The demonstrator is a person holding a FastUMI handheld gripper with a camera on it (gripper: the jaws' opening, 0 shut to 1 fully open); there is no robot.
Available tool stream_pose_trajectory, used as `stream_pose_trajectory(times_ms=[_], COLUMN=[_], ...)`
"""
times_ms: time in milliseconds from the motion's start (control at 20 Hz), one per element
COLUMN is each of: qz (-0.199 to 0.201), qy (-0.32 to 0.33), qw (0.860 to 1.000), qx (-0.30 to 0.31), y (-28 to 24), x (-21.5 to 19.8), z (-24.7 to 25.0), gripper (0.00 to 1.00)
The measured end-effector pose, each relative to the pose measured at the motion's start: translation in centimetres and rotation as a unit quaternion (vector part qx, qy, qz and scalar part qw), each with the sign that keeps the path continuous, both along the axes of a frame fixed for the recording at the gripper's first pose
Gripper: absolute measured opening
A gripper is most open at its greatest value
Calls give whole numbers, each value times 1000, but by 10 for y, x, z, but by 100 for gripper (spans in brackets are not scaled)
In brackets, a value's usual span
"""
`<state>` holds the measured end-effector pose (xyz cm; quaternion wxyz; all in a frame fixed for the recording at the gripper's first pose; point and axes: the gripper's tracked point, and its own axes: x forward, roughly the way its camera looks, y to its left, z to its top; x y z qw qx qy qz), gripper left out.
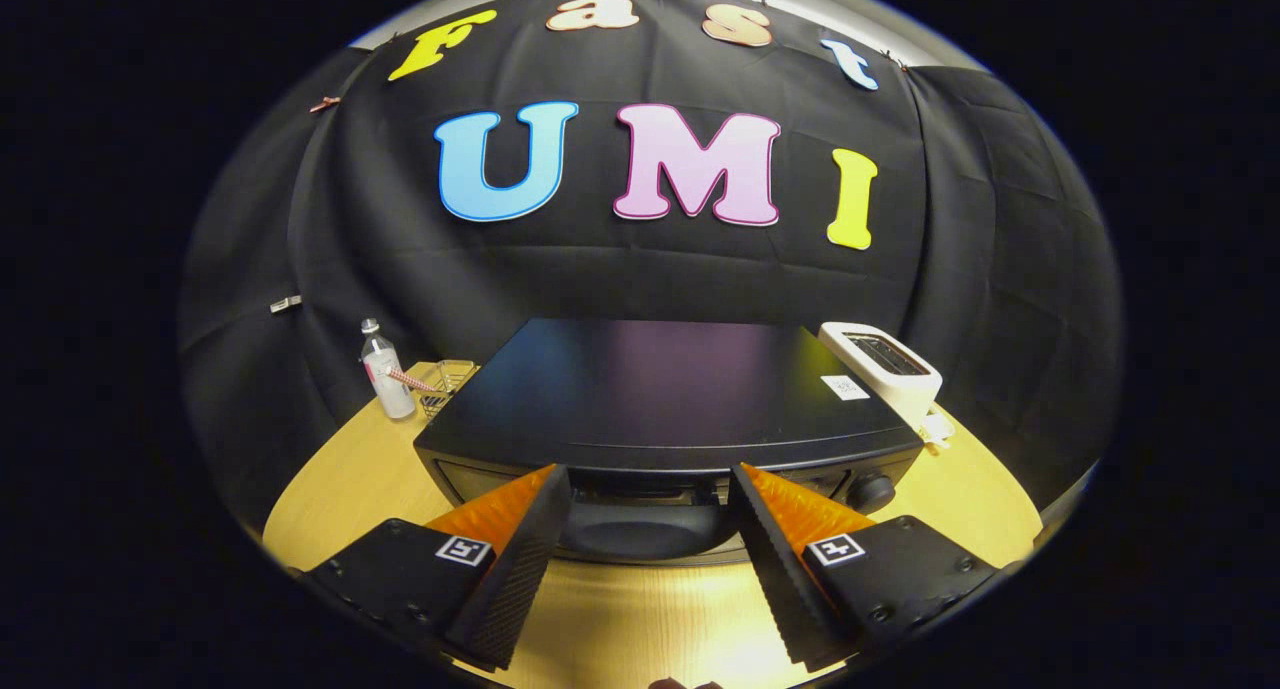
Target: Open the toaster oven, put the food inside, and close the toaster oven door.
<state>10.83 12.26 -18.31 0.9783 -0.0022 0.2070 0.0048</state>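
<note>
My fingers [648,514] are spread wide apart and hold nothing. Between their tips, just ahead, is the top front edge of the big black metal toaster oven [660,394] on the yellow wooden tabletop [340,479]. I think its door is shut, so I am only starting: open it, put food in, close it. Beyond sit a clear plastic bottle [385,371] and a white pop-up toaster [885,369].

Black cloth wall [400,269] hangs creased behind a pale wooden table [350,479] that shines under bright overhead light.
</note>
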Motion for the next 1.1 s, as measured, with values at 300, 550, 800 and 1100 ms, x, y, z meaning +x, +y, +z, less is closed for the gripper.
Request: stream_pose_trajectory(times_ms=[300,550,800,1100], qz=[4,7,12,24], qy=[15,21,43,68], qw=[1000,1000,999,997], qx=[10,13,31,24], y=[3,2,1,-1], x=[-5,-27,-62,-97], z=[-4,-7,-22,-44], gripper=[98,98,98,98])
